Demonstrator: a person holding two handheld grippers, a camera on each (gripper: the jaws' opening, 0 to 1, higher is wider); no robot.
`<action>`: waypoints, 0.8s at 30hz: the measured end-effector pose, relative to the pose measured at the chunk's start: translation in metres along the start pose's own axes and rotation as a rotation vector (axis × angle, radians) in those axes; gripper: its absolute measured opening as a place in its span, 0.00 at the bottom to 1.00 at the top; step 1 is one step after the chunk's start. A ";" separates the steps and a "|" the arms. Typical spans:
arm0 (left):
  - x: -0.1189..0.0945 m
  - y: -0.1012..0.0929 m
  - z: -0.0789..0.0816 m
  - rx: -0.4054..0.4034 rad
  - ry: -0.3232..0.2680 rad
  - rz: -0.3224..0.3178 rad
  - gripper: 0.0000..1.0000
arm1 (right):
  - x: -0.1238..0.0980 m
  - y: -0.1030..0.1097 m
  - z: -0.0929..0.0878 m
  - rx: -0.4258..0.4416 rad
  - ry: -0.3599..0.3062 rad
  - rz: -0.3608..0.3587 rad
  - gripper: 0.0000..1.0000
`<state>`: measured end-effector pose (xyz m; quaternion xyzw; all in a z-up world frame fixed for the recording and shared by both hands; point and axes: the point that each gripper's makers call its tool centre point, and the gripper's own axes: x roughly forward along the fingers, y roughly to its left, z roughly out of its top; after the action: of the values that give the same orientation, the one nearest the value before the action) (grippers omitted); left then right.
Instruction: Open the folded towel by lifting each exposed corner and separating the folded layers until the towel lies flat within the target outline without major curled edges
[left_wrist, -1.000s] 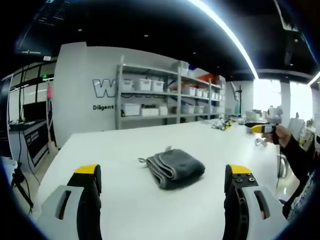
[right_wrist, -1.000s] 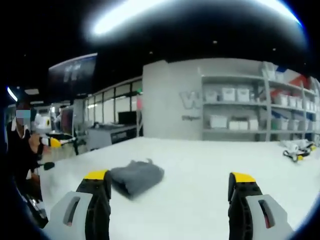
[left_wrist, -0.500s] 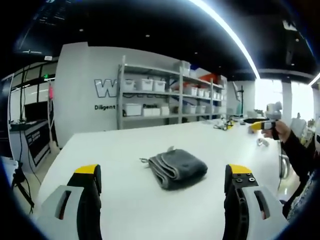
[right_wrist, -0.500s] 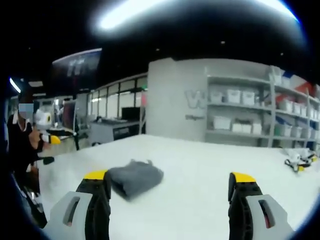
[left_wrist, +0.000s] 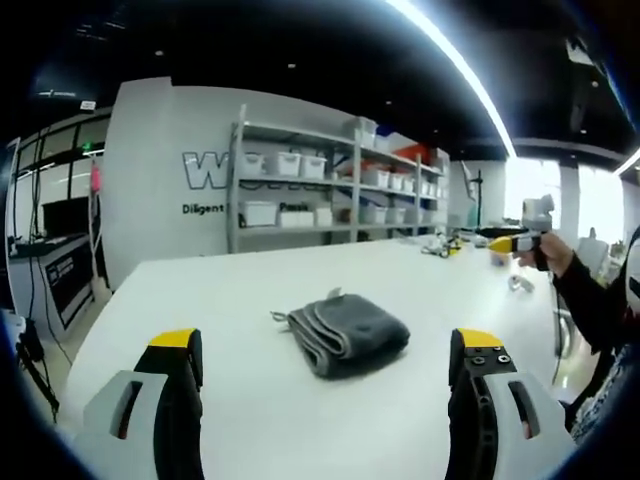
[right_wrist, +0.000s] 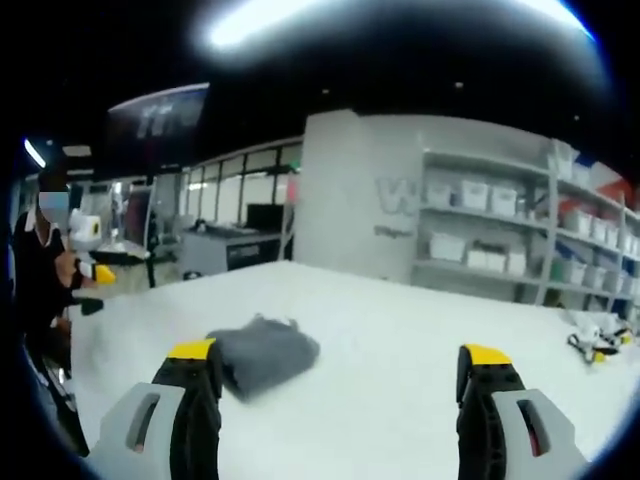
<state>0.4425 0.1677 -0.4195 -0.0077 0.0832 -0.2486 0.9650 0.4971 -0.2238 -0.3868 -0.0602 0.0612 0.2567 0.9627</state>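
Grey towel (left_wrist: 345, 335) lies folded in a thick soft bundle on the white worktop (left_wrist: 240, 290), roughly mid-surface. Fabric looks plush and matte; stacked rounded fold edges show along its near-left side in the left gripper view, with a small tag or loop sticking up at the far-left corner. In the right gripper view the towel (right_wrist: 262, 353) is blurred, a dark grey lump just beyond that view's left jaw, edges hard to read.

Worktop is smooth, flat, glossy white, with rounded far edge. No outline around the towel can be made out.

Left gripper (left_wrist: 325, 385): jaws wide apart, nothing between them, held short of the towel, which sits between the two jaws in that view. Jaws are pale grey plastic with black inner faces and yellow tips. Right gripper (right_wrist: 340, 385): same build, jaws spread wide, empty, towel off to its left and further out.

Right of the towel in the left gripper view, a person's dark sleeve (left_wrist: 590, 300) and hand hold the other gripper, yellow-tipped, above the worktop's far right edge. Past the towel on the worktop, a small clutter of items (left_wrist: 445, 247), too small to identify. Behind the towel, grey metal shelving (left_wrist: 330, 190) holds rows of white boxy bins against a pale wall with large lettering. A long bright strip light (left_wrist: 450, 70) runs across the dark ceiling.
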 end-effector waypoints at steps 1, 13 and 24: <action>0.001 0.000 0.000 -0.004 0.000 0.001 1.00 | 0.001 0.000 0.001 -0.004 0.002 0.004 0.99; 0.003 0.000 -0.006 0.006 0.018 0.000 1.00 | 0.010 0.000 0.017 -0.066 0.018 0.036 0.99; 0.004 -0.004 -0.007 -0.010 0.010 -0.008 1.00 | 0.021 -0.002 0.033 -0.122 0.043 0.063 0.99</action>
<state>0.4432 0.1622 -0.4265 -0.0115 0.0894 -0.2521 0.9635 0.5186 -0.2108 -0.3575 -0.1226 0.0681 0.2889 0.9470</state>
